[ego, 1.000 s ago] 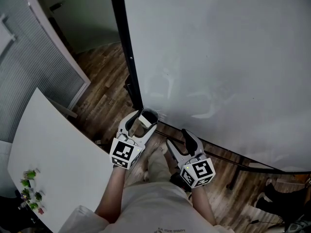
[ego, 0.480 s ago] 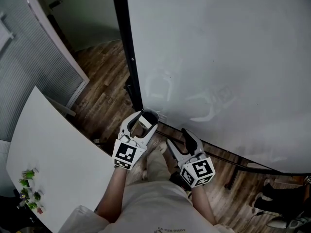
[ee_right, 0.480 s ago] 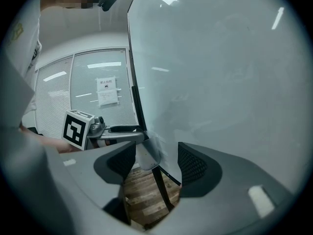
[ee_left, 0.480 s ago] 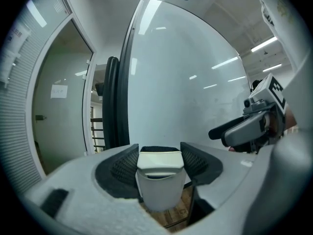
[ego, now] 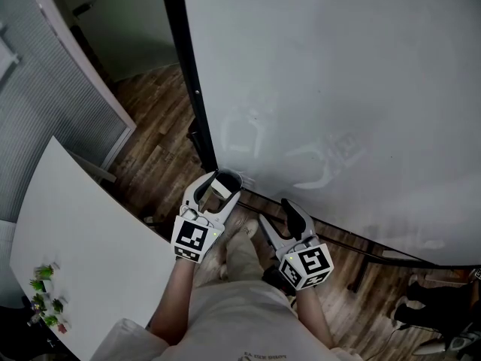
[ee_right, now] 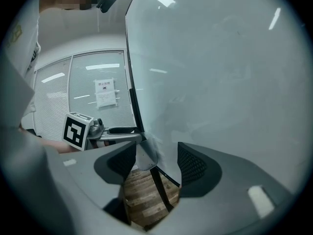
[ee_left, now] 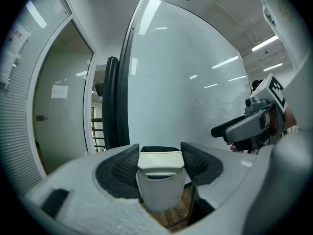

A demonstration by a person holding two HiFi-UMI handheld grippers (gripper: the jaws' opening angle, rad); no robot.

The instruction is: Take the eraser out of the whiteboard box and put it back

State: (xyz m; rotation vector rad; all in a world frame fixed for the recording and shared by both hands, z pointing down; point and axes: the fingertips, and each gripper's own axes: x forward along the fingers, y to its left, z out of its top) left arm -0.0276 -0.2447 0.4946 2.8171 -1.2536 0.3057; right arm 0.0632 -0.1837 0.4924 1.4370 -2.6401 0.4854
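Head view: whiteboard [ego: 338, 89] fills the upper right, standing upright, with a black post [ego: 183, 74] down its left edge. Wood floor [ego: 161, 138] below and to the left. White table [ego: 83, 247] at lower left, well apart from the board. Both grippers held out low before the board's bottom left corner, side by side, pointing a little below level. Left gripper [ego: 222, 183] is at the box [ee_left: 161, 192], a pale cup-shaped holder at that corner just right of the post. Left gripper view: jaws have just been closing and now stand fairly wide, both ribbed pads against the sides of the eraser [ee_left: 160, 161]. Eraser is a cream block with dark felt along its far edge, lying crosswise between the pads. Its lower part is still down in the mouth of the box, not lifted clear. Right gripper [ego: 275, 215] hangs just right of the left one, apart from the box. Right gripper view: jaws wide apart, nothing between the pads, only floor, the board's dark lower rail and the box showing through the gap. Smallest: a cluster of green bits [ego: 46, 303] at the table's near left edge, too small to identify.
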